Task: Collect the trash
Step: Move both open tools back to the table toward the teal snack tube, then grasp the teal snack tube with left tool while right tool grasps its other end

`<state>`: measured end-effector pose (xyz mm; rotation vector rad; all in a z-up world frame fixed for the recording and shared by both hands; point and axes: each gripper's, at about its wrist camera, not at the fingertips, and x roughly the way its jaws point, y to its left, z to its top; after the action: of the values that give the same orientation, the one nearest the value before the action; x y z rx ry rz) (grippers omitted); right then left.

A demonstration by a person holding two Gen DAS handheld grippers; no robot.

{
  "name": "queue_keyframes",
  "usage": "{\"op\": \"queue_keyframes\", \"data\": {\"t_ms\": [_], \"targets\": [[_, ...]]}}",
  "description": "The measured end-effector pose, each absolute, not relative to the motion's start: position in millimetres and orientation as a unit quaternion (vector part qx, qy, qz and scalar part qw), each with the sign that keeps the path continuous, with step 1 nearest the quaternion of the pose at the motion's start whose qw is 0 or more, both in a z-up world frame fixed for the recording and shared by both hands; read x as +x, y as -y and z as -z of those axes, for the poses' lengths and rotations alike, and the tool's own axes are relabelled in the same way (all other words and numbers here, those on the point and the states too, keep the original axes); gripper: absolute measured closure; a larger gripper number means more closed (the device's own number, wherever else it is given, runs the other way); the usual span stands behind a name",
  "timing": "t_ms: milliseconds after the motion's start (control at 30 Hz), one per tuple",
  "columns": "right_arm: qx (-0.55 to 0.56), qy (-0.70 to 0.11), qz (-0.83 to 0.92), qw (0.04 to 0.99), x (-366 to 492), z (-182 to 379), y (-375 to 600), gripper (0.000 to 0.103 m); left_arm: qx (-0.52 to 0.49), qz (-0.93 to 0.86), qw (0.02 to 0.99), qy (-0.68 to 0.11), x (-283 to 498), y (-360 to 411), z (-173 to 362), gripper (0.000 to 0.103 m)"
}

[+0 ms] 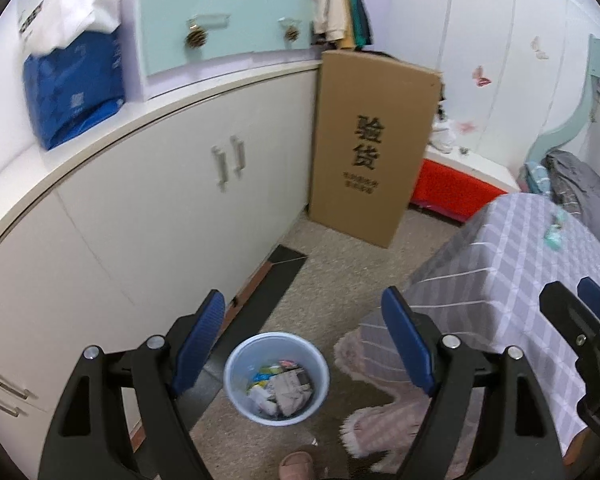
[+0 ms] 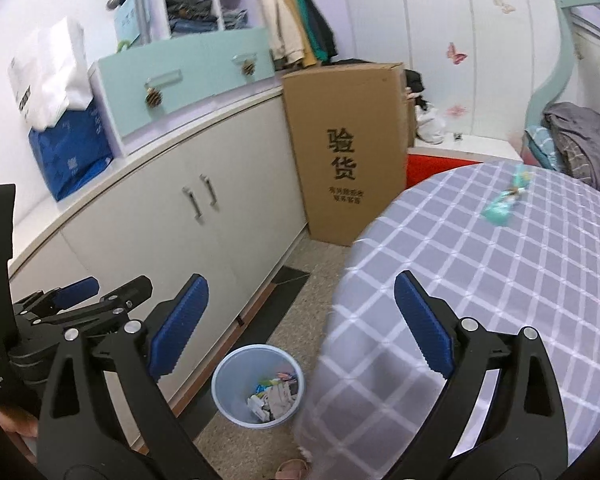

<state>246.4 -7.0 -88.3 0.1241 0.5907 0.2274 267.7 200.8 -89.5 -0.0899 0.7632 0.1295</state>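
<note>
Left gripper [image 1: 304, 344] hangs over the bin [image 1: 276, 380], fingers [image 1: 202, 344] spread wide and empty, paper and wrappers lying inside: looks like the drop is done. Right gripper [image 2: 300, 324] is also wide open, gripping nothing, above the tabletop [image 2: 480, 280] edge. A teal wrapper [image 2: 504, 200] lies far across; next it needs a reach out there.

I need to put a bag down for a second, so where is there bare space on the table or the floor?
The checked tablecloth is bare from its near edge up to the teal wrapper. On the floor, carpet is free between the trash bin and the cardboard box. The counter is crowded with the blue bag and drawer unit.
</note>
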Motion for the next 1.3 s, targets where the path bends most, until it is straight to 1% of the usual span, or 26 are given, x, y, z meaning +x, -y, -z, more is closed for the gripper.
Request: {"op": "queue_keyframes", "data": {"t_ms": [333, 567, 833, 867, 933, 967, 1033, 1100, 1200, 1300], "targets": [[0.098, -0.285, -0.040, 0.953, 247, 77, 129, 0.010, -0.005, 0.033, 0.926, -0.377, 297, -79, 75, 0.024], [0.130, -0.293, 0.022, 0.947, 257, 87, 219, 0.010, 0.054, 0.097, 0.920, -0.377, 330, 17, 83, 0.024], [0.188, -0.328, 0.047, 0.925, 300, 104, 282, 0.010, 0.134, 0.142, 0.907, -0.373, 371, 104, 103, 0.024], [0.197, -0.333, 0.043, 0.921, 308, 106, 287, 0.010, 0.145, 0.141, 0.907, -0.371, 375, 112, 106, 0.025], [0.209, -0.343, 0.039, 0.915, 321, 111, 293, 0.010, 0.165, 0.144, 0.903, -0.370, 388, 126, 112, 0.033], [0.220, -0.349, 0.038, 0.910, 329, 115, 297, 0.010, 0.169, 0.152, 0.900, -0.373, 394, 130, 115, 0.033], [0.227, -0.359, 0.037, 0.905, 342, 118, 299, 0.010, 0.176, 0.159, 0.894, -0.379, 404, 133, 123, 0.042], [0.228, -0.365, 0.035, 0.902, 356, 120, 297, 0.010, 0.183, 0.170, 0.888, -0.386, 413, 138, 128, 0.045], [0.236, -0.379, 0.022, 0.895, 381, 123, 292, 0.014, 0.192, 0.176, 0.882, -0.392, 424, 139, 136, 0.045], [0.245, -0.394, 0.019, 0.886, 405, 129, 286, 0.020, 0.185, 0.185, 0.882, -0.392, 432, 136, 138, 0.046]]}}
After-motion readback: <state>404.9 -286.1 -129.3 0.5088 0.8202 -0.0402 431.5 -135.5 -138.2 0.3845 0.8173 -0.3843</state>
